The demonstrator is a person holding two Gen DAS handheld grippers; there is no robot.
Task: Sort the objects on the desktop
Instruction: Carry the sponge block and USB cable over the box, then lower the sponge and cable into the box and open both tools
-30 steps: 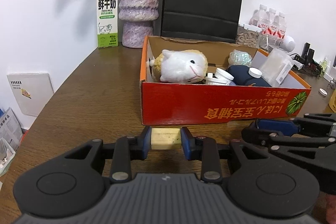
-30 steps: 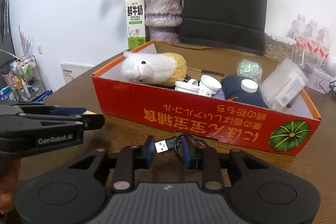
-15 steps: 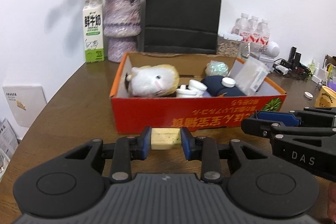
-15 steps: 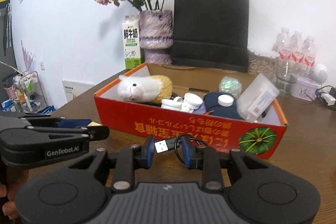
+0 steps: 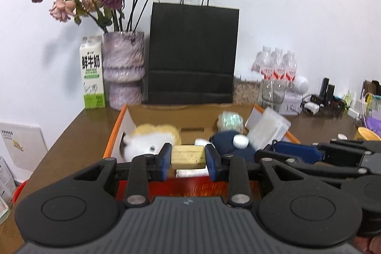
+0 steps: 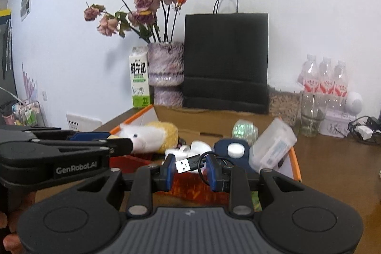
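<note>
Over the red box (image 5: 190,187), fingers clamp an eraser (image 5: 188,157) and a USB cable (image 6: 190,163).

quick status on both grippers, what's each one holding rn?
Left gripper: closed on a pale yellow rectangular block, held over the red cardboard box.
Right gripper: closed on a black USB cable, by its plug end.

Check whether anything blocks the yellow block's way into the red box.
Nothing visible does. The left gripper holds the yellow block above the near wall of the red box. The plush toy and navy pouch fill much of the floor beyond.
</note>
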